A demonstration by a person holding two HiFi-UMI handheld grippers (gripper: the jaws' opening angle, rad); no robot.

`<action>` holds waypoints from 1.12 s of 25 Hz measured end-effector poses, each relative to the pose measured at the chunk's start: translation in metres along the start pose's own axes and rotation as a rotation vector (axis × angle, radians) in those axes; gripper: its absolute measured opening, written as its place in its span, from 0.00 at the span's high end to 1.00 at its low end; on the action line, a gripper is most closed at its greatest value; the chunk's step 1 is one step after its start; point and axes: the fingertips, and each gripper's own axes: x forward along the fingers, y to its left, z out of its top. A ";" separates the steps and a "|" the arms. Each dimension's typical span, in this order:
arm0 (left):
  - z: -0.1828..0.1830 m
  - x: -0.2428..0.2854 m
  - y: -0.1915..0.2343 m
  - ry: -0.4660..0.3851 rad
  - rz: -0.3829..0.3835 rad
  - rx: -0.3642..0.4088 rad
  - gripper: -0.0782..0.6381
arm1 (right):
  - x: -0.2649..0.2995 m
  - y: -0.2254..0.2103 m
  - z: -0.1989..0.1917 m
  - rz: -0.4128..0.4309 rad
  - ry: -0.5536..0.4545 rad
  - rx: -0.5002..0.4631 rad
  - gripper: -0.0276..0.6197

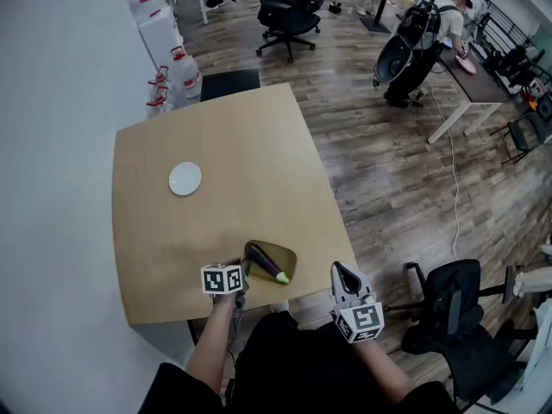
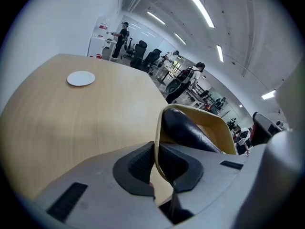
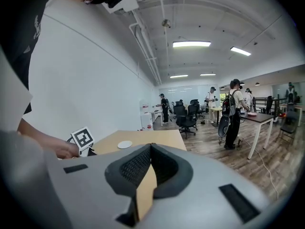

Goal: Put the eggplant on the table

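Observation:
A dark purple eggplant (image 1: 266,265) with a green stem end lies in a shallow yellow dish (image 1: 281,253) over the wooden table's (image 1: 241,153) near edge. My left gripper (image 1: 245,272) is shut on the dish's near rim. In the left gripper view the rim (image 2: 159,128) is pinched between the pads, and the eggplant (image 2: 186,128) lies just beyond them inside the dish (image 2: 214,118). My right gripper (image 1: 344,276) is shut with nothing in it, just off the table's near right corner; in its own view the right gripper (image 3: 150,152) points over the table toward the room.
A small white plate (image 1: 185,178) sits left of the table's middle. Water jugs (image 1: 185,72) stand beyond the far edge. A black office chair (image 1: 453,304) is at my right. Further desks, chairs and a person with a backpack (image 1: 431,24) fill the back.

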 end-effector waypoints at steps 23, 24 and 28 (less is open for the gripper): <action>0.095 0.139 0.008 0.045 0.110 -0.088 0.86 | 0.119 -0.137 0.034 0.104 -0.046 0.066 0.86; 0.104 0.146 0.010 0.045 0.128 -0.097 0.86 | 0.128 -0.145 0.037 0.112 -0.042 0.059 0.86; 0.139 0.178 0.017 0.048 0.199 -0.127 0.86 | 0.157 -0.168 0.044 0.151 -0.020 0.027 0.86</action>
